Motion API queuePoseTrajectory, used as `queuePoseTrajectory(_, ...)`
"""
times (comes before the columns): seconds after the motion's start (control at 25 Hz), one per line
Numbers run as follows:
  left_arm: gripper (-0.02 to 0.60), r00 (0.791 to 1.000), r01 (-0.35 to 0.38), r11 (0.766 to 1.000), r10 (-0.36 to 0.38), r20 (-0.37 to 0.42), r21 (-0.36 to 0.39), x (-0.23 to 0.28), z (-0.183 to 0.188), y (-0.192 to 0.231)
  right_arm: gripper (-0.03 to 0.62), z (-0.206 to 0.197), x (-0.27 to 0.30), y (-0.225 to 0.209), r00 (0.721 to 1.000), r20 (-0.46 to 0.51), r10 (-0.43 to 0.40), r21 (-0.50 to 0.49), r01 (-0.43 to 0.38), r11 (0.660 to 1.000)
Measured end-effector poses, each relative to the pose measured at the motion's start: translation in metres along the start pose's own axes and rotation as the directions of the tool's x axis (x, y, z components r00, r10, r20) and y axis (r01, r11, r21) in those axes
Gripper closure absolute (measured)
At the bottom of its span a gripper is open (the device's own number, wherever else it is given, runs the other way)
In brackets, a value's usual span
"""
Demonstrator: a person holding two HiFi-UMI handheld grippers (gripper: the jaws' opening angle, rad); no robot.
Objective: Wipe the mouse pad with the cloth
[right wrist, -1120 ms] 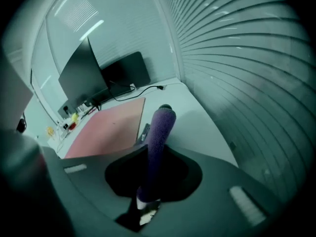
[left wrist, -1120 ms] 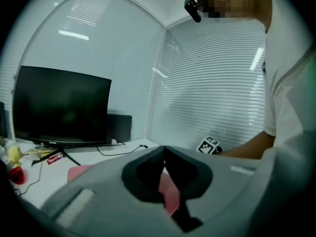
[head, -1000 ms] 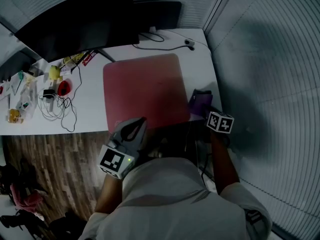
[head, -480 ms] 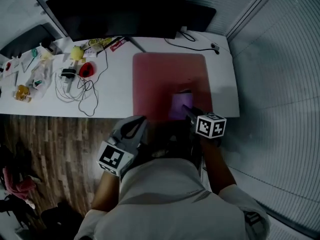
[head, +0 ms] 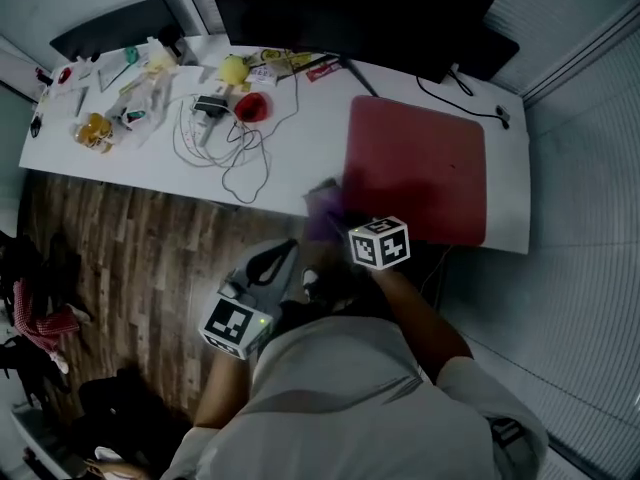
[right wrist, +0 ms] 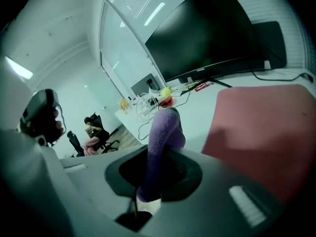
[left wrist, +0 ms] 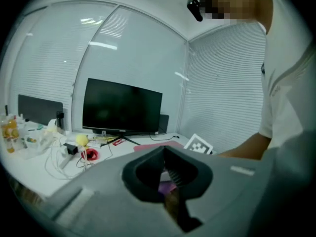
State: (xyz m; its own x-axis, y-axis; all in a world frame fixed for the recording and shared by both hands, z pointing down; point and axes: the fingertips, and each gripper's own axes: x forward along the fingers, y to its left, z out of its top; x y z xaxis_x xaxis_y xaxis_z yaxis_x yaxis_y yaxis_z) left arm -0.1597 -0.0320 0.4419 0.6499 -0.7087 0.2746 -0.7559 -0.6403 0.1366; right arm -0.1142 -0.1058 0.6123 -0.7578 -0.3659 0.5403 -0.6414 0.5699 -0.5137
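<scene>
Our right gripper has its jaws clenched on the cloth, a purple roll caught low in the throat; it looks soft, light and limp, so we judge it will fold and drag rather than push, and a hold near one end, as here, leaves free length to lay flat; its long axis runs along the jaws, up and forward past the tips, the rounded free end pointing toward the cables and monitor beyond; the mouse pad lies ahead and right of those tips, flat on the desk, apart from the cloth; our left gripper hangs off to the left, jaws together on nothing.
</scene>
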Motion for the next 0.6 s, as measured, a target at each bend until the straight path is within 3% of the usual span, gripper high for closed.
queuePoseTrajectory(0.12,0.578,1.000,-0.004,0.999,0.005,0.004,-0.036,-0.010,-0.012,0.009,0.543,-0.010,0.020,-0.012,0.998,-0.032,-0.059,-0.052,0.057,0.997)
queuePoseTrajectory(0.28,0.578,1.000,0.010,0.999,-0.010,0.005,-0.042,-0.003,-0.014,0.014,0.543,-0.022,0.017,-0.047,0.986,-0.055,-0.155,-0.021,0.154,0.988)
queuePoseTrajectory(0.6,0.578,0.998,0.060,0.998,-0.060,0.010,0.002,0.060,0.008,-0.041,0.543,-0.050,-0.053,-0.120,0.978,-0.043,-0.205,0.088,0.208,0.974)
